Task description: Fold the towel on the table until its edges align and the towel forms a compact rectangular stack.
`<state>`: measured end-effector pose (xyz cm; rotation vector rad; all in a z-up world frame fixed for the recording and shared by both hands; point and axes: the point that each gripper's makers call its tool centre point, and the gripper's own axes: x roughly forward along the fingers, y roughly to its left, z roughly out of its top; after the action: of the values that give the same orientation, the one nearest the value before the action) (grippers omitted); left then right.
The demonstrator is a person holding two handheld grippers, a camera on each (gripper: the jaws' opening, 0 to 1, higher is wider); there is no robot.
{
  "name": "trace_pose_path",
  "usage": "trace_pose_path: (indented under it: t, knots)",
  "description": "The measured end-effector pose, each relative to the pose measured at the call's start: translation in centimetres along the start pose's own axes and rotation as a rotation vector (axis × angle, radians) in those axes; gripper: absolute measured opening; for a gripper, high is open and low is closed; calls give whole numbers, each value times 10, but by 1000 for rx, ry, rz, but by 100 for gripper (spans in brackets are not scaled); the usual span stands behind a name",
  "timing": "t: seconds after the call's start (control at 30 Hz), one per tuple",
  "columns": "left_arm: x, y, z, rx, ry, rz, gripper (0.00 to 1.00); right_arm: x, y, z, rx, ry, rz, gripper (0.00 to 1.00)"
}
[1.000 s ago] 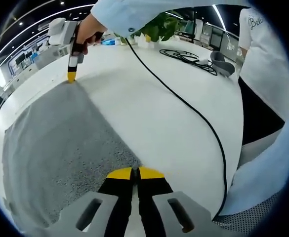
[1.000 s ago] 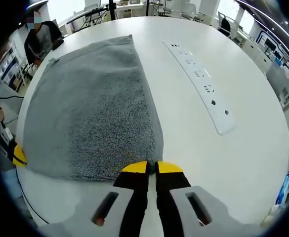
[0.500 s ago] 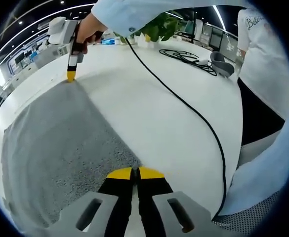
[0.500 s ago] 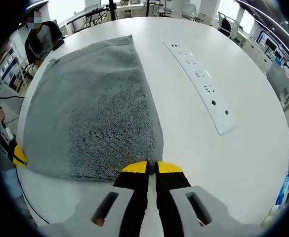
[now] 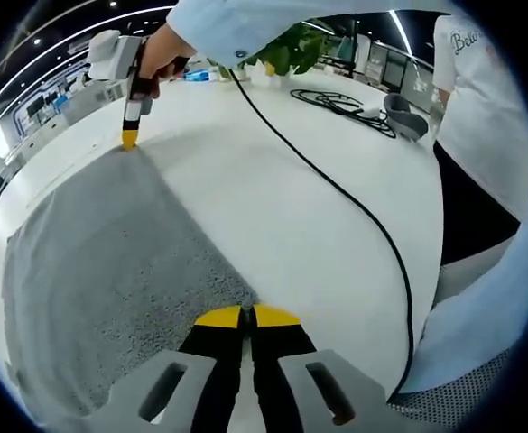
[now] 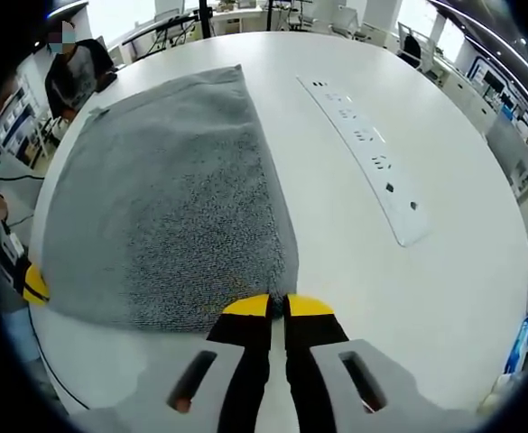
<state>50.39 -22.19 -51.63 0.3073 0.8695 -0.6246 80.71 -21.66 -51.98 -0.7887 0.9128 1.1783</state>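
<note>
1. The towel [image 6: 169, 194] lies flat and grey on the white table [image 6: 444, 298], spread out in a single layer by the look of it, its far edge running toward the far side of the table.
2. Both near corners are taken. The right gripper [image 6: 277, 307] has its yellow tips pressed together on the right near corner; the left gripper [image 5: 247, 316] is pinched the same way on the left near corner.
3. In the left gripper view the right gripper [image 5: 131, 137] shows across the cloth, tip down on its own corner, a hand around the handle.
4. My read: the first fold is about to start. To do it well, raise both corners evenly, keep the near edge taut between the tips, and carry it straight over to meet the far edge, corner to corner.
5. Beyond the towel's right side, well apart, lies a white power strip [image 6: 367, 144]. A black cable [image 5: 336, 194] trails across the table near the left gripper; best kept out from under the fold.
</note>
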Motion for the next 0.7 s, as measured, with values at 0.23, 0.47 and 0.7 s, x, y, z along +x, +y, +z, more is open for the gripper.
trace_pose_path:
  t: [0.23,0.47,0.7]
  knots:
    - [-1,0,0,-2,2,1,3,1,-2,0,-1,0,3,2]
    - [0,0,0,-1,1,-3,3,0,-1,-1,-4,17,8,2]
    - [-4,-1,2,-14,-4,-12,2,-1,-2,-2,-5,31,17,1]
